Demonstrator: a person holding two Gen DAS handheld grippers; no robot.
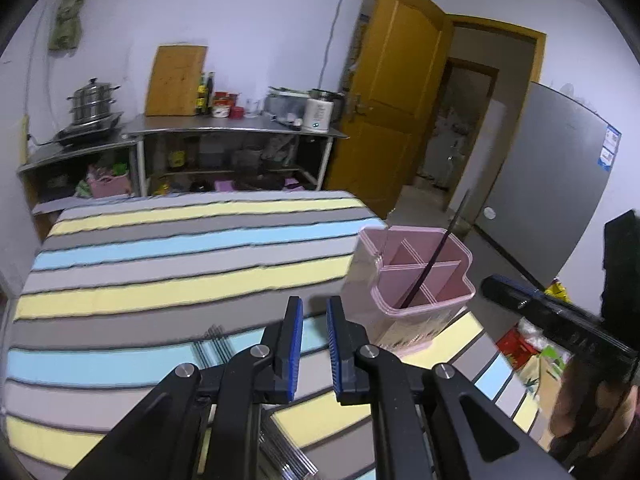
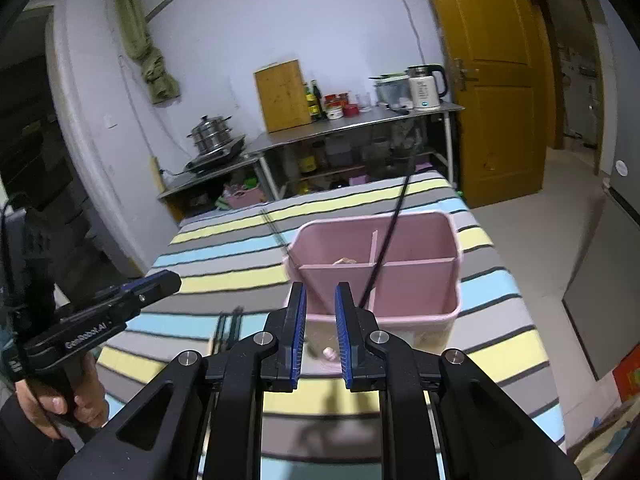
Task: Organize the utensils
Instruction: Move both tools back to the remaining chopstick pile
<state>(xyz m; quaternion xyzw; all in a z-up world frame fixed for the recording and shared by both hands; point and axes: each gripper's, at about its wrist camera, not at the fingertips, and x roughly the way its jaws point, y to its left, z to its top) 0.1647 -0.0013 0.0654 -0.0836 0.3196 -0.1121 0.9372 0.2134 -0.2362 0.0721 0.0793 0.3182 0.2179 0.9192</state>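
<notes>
A pink utensil holder (image 1: 416, 280) with divided compartments stands on the striped table at its right edge; it also shows in the right wrist view (image 2: 400, 276). A single black chopstick (image 1: 436, 256) leans upright in one compartment and shows in the right wrist view too (image 2: 390, 236). Several metal chopsticks (image 1: 216, 346) lie flat on the cloth, left of my left gripper (image 1: 314, 308), which is open and empty above the table. My right gripper (image 2: 321, 296) is open and empty just in front of the holder. More chopsticks (image 2: 228, 326) lie to its left.
The striped tablecloth (image 1: 160, 264) covers the table. The other gripper's body (image 1: 552, 320) is at the far right of the left wrist view, and the left one (image 2: 100, 320) shows in the right wrist view. A steel counter (image 1: 236, 124) with pots stands behind, and a fridge (image 1: 560, 184) to the right.
</notes>
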